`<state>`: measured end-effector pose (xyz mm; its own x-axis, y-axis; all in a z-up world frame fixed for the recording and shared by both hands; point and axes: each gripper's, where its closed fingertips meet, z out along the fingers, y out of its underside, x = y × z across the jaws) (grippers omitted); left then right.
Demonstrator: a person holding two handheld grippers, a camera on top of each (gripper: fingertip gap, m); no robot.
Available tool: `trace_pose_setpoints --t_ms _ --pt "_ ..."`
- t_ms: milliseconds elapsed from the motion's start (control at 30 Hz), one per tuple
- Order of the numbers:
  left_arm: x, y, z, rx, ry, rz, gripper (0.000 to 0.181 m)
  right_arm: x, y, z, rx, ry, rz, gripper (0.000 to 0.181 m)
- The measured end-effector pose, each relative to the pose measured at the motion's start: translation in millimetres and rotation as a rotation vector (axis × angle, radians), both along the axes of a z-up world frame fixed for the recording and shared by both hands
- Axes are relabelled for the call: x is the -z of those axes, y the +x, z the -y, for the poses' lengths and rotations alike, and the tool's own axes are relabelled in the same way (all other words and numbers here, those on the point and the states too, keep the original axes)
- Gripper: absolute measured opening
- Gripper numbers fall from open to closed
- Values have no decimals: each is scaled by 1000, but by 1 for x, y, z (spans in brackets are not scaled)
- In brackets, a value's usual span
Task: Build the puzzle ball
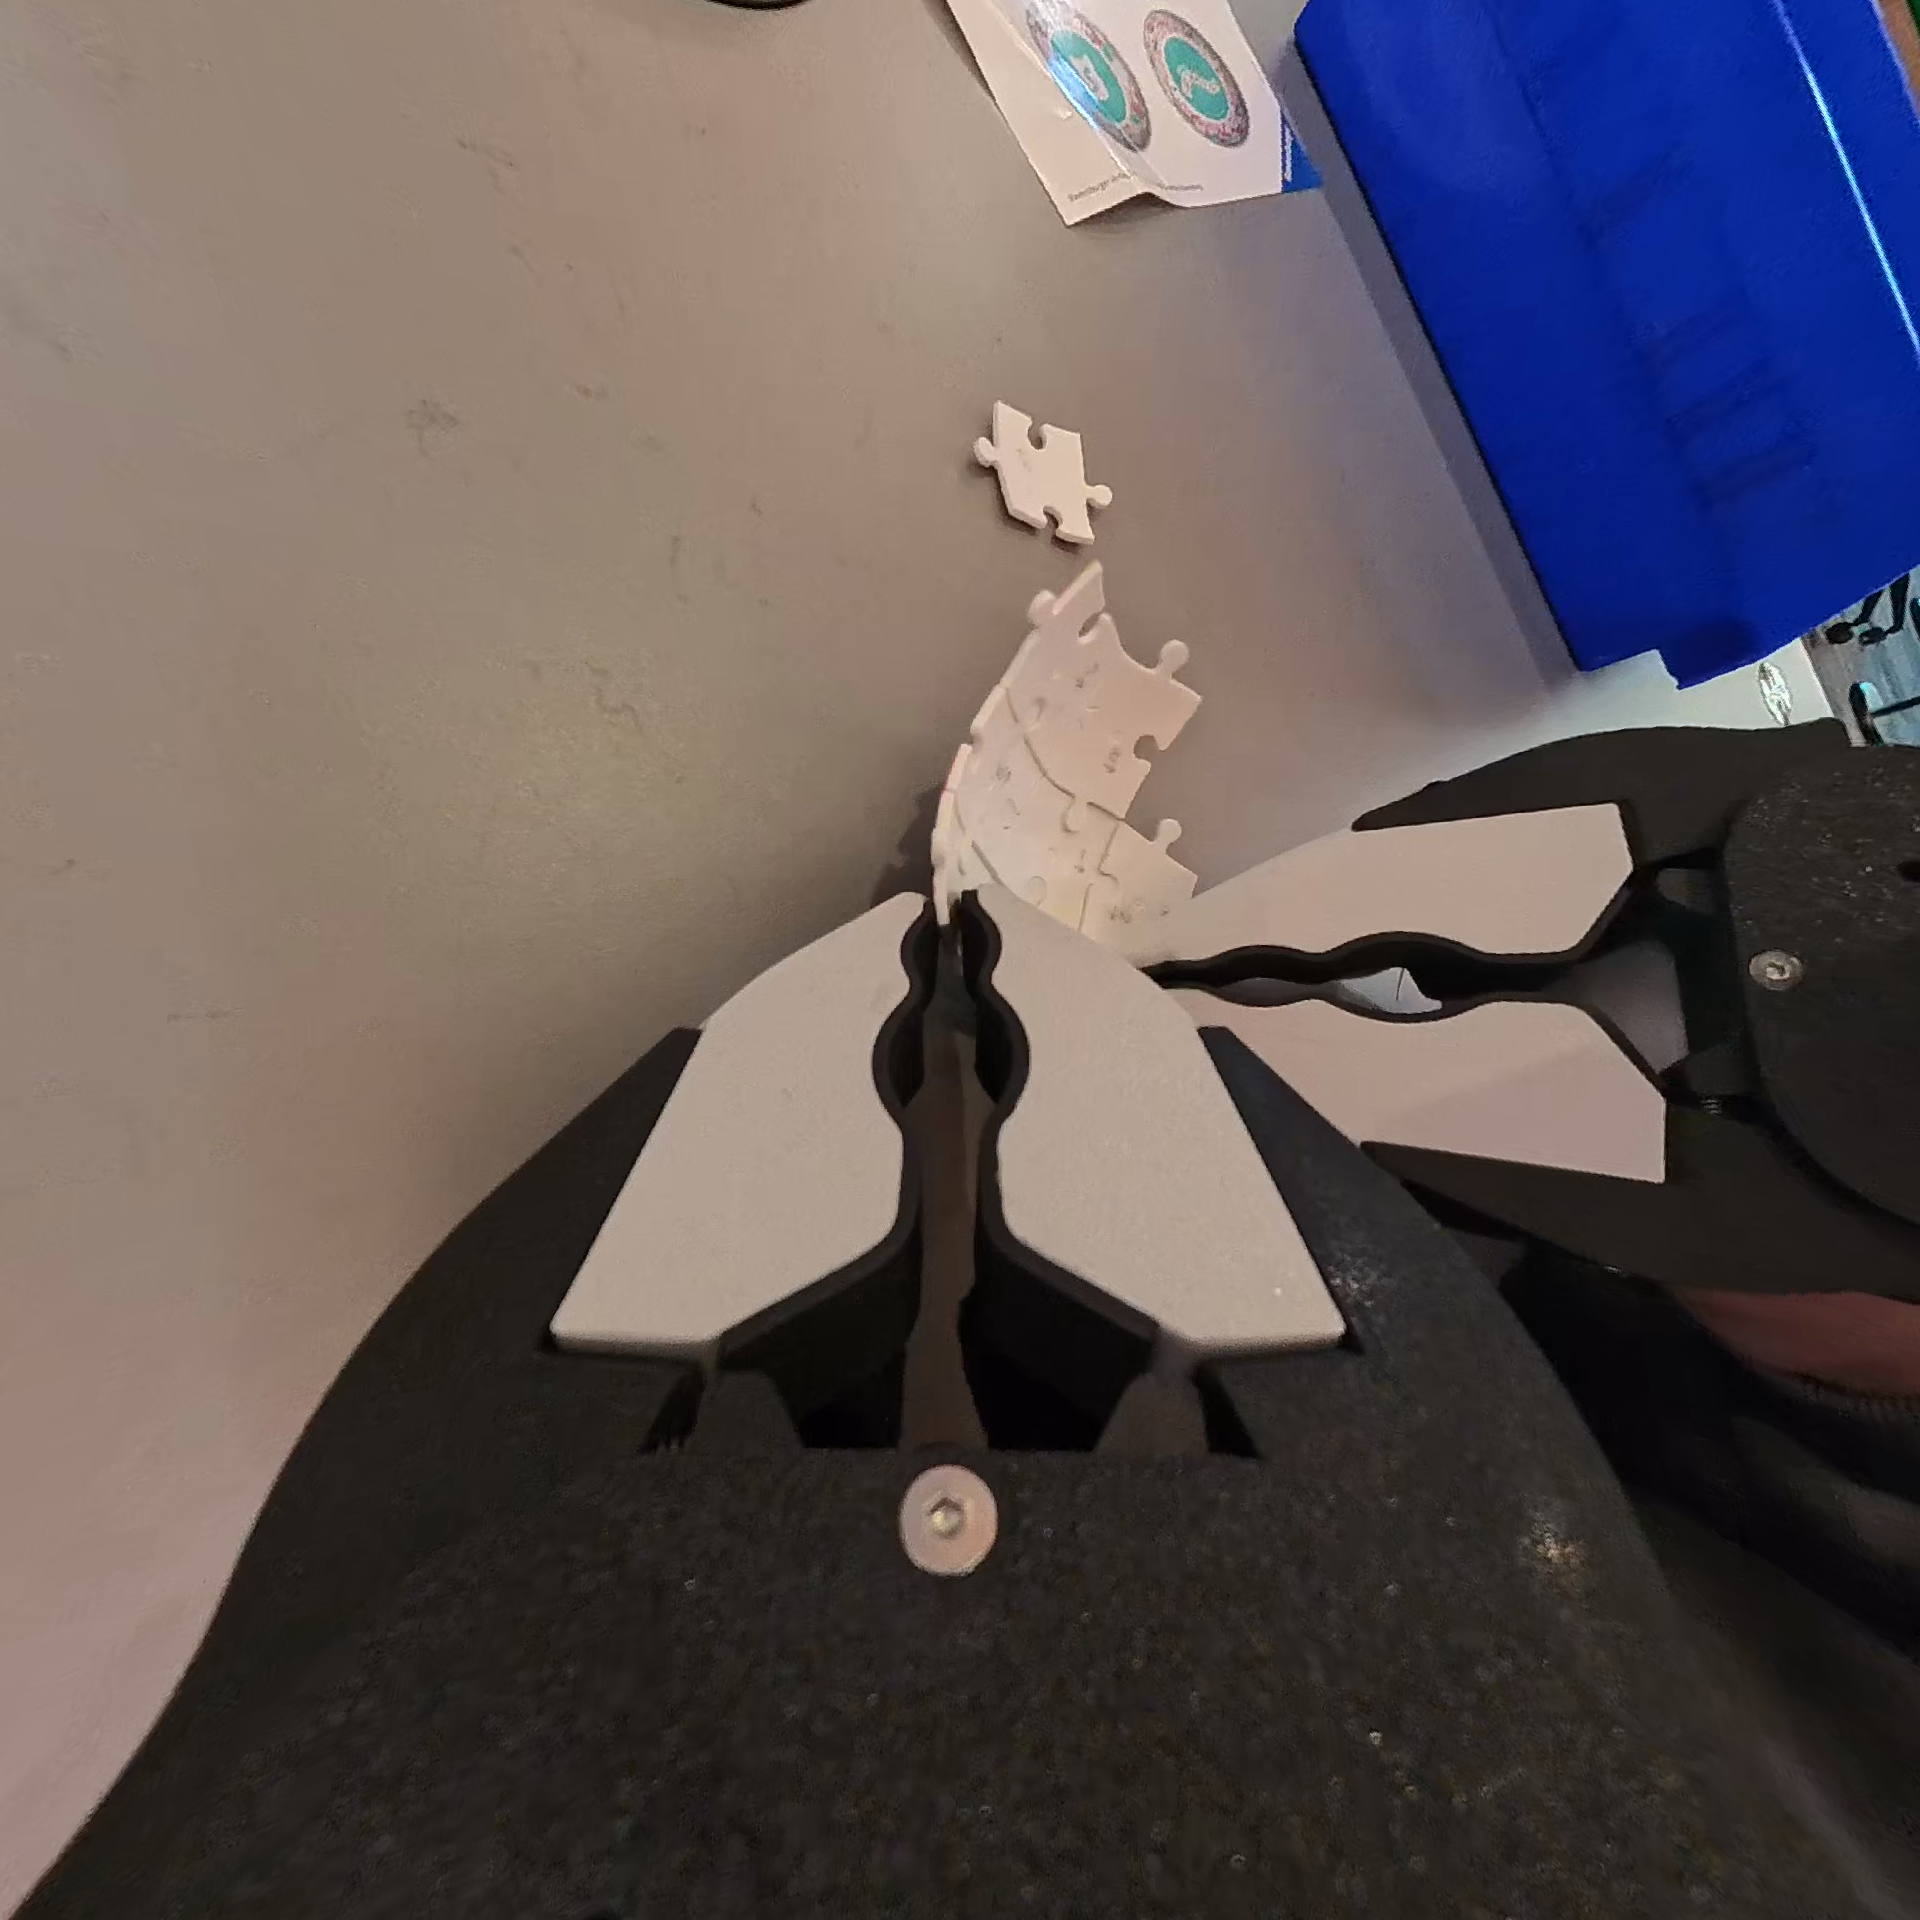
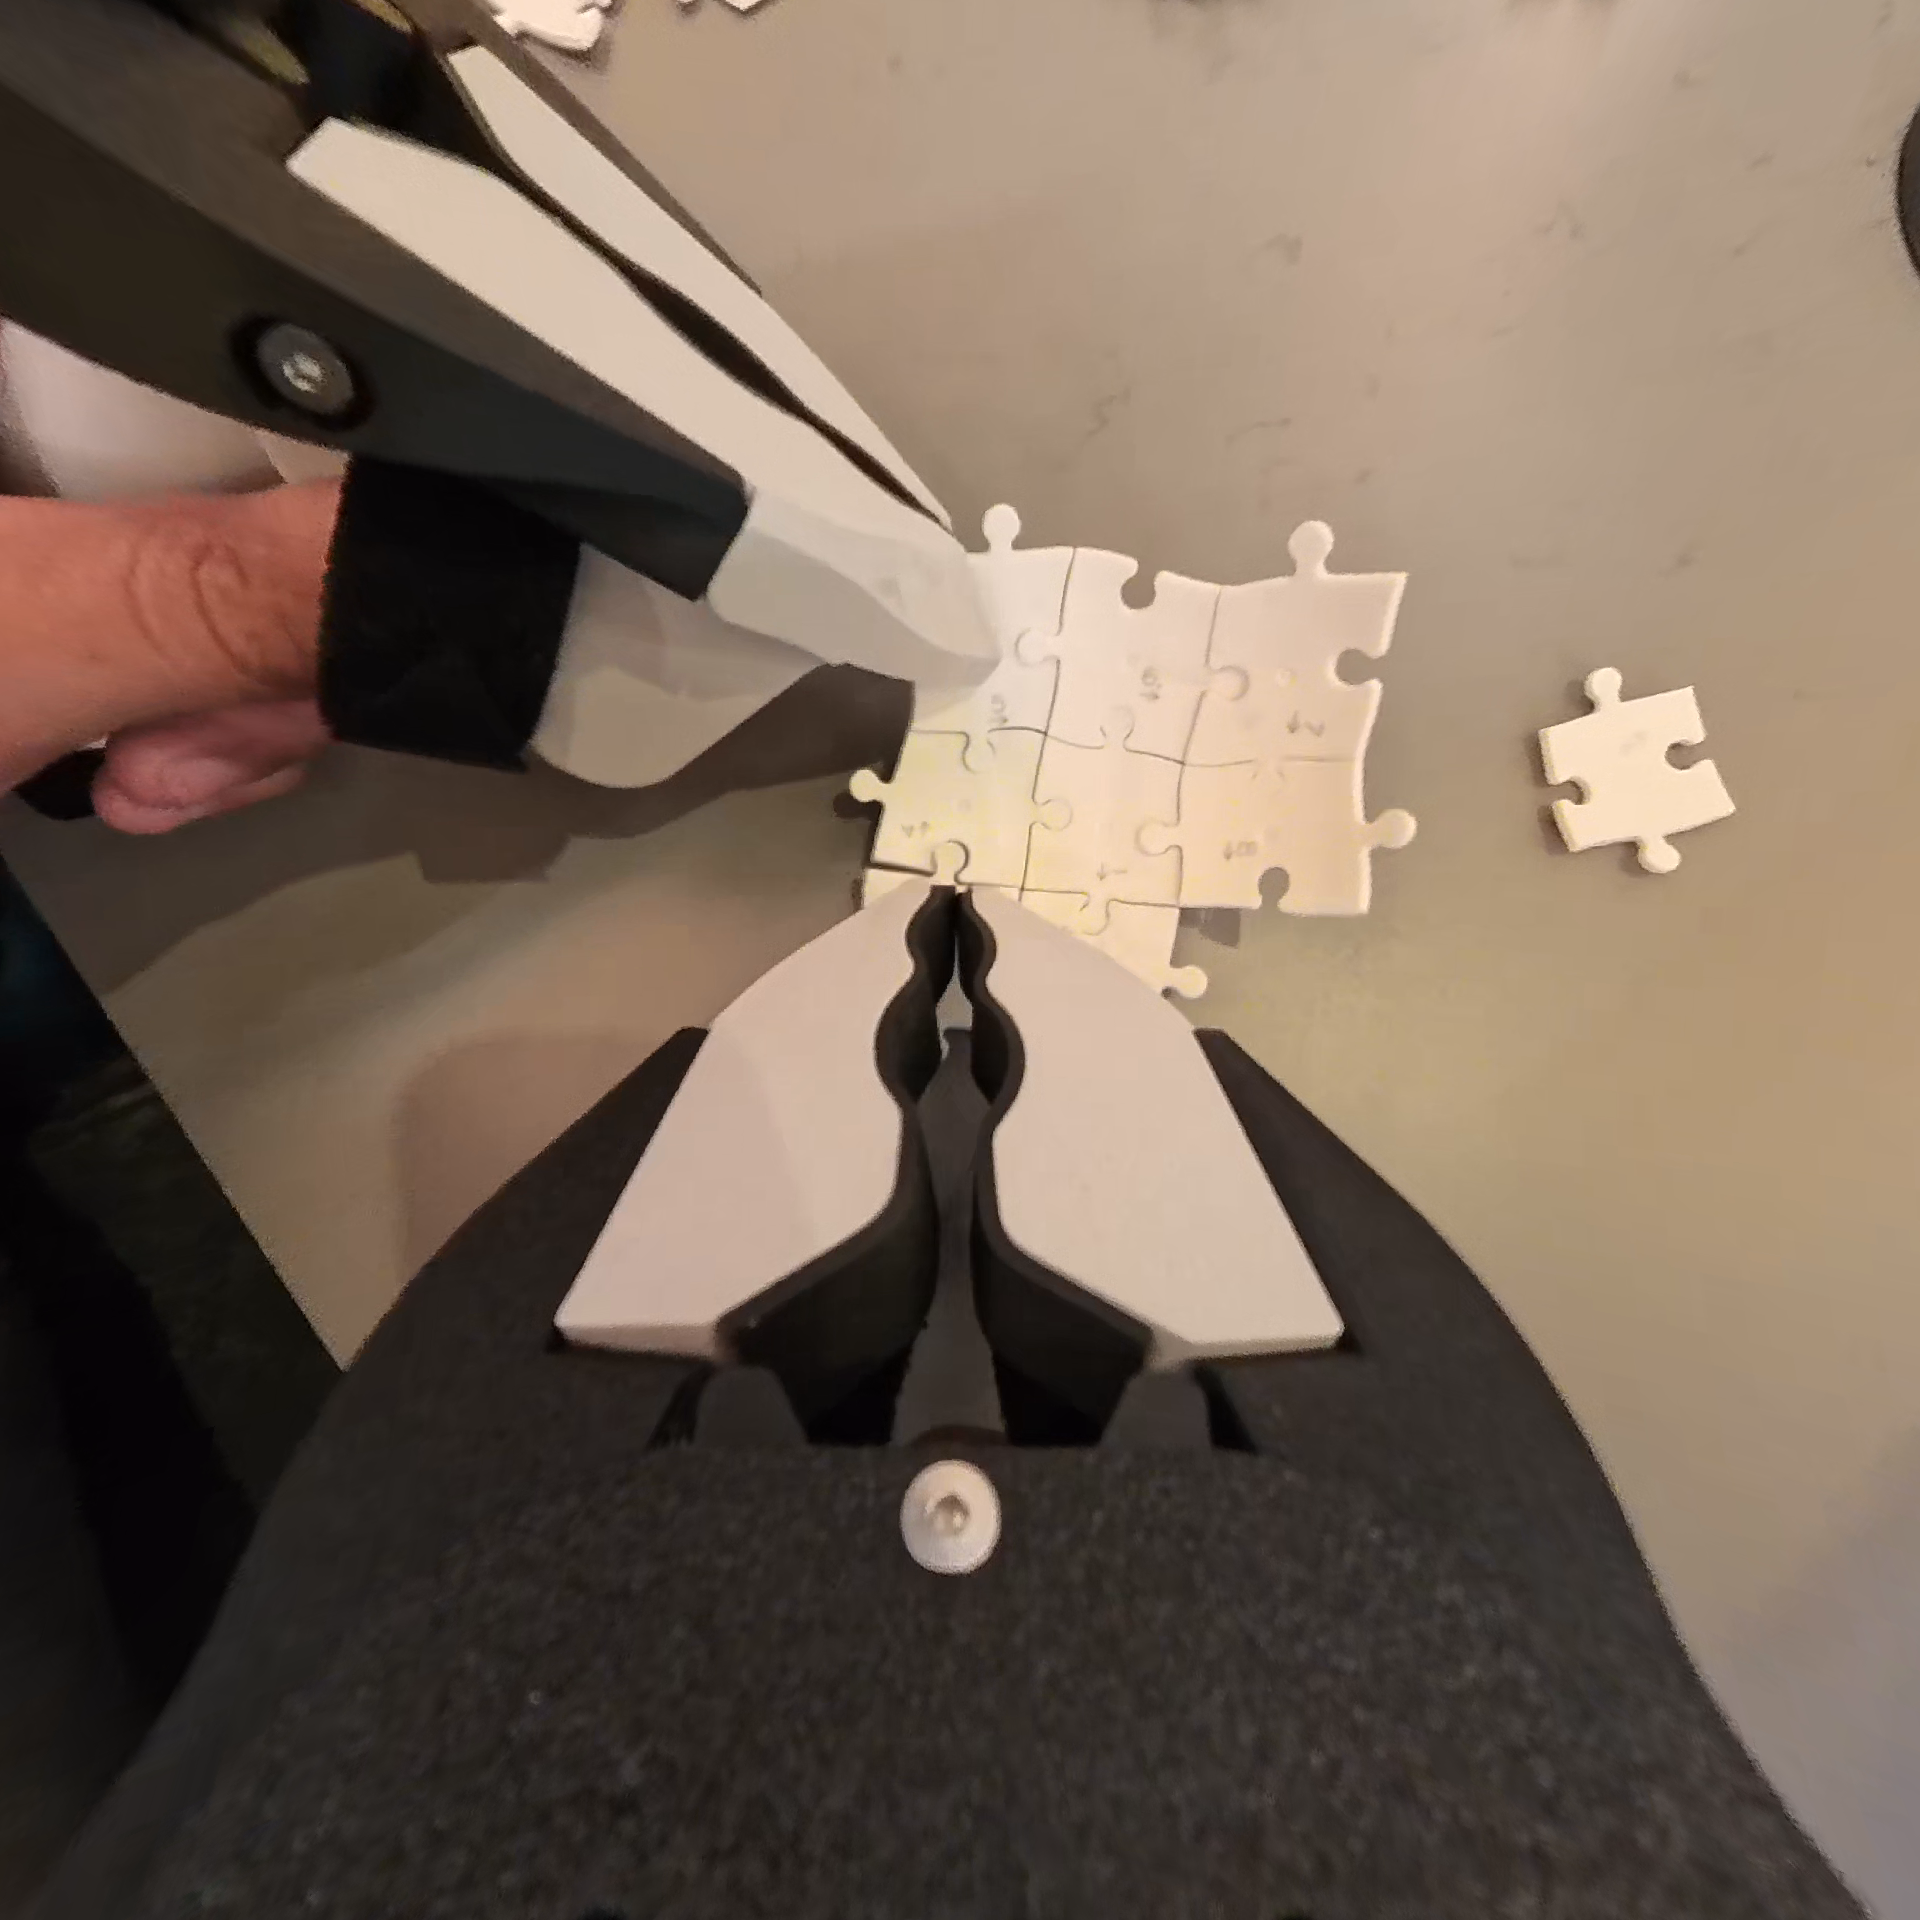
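- Surface: plain grey-beige tabletop (image 1: pixel 416 520), matte, a few faint marks. A printed paper sheet (image 1: pixel 1132 94) with two round teal emblems lies at the far edge in your left wrist view.
- Container: blue box (image 1: pixel 1621 312) sits beside that sheet, top right of the left wrist view. You only see its outer walls, so I cannot tell what is in it.
- Task piece: the puzzle panel (image 2: pixel 1132 727) is a patch of interlocked white pieces, curved like a shell segment, blank side toward the right camera with small faint marks on it. The outer edges show free tabs and sockets. From the left wrist view you see it nearly edge-on, bowing up and away from the fingertips.
- Position: the panel is held between your two grippers over the tabletop; whether its far edge touches the surface is unclear.
- Loose piece: one single white puzzle piece (image 2: pixel 1636 774) lies flat on the table just beyond the panel's far edge, apart from it. More white bits sit at the very top of the right wrist view, too cropped to read.
- Left gripper (image 1: pixel 954 914): fingers nearly together, pinching the panel's edge at the tips. In the right wrist view it comes in from the upper left onto the panel's corner, with your hand (image 2: pixel 156 644) behind a black strap.
- Right gripper (image 2: pixel 954 899): fingers pressed together at the tips, right at the panel's near edge. It looks like a pinch on that edge, but the contact itself is hidden behind the tips.
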<state>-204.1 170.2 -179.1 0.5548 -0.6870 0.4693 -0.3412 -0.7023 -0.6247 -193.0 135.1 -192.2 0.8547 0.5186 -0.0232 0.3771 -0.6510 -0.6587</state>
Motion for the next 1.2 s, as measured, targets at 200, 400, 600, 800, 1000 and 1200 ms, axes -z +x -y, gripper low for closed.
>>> trace_pose_setpoints --t_ms 200,400,600,800,1000,1200 --pt "-2 -1 2 -16 45 11 3 1 0 -1 53 -17 -47 0" --pt "-4 0 3 -34 69 21 3 1 0 0 41 9 21 0" --pt "-5 -1 4 -49 90 24 3 1 0 -1 140 57 -3 0" --pt "-3 -2 3 -52 85 17 3 1 -1 -2 139 58 24 0" --pt "-3 -3 2 -49 83 11 3 -14 -4 2 115 83 -27 0" --pt "-4 -3 3 -46 84 15 3 1 -7 1 106 36 -18 0"
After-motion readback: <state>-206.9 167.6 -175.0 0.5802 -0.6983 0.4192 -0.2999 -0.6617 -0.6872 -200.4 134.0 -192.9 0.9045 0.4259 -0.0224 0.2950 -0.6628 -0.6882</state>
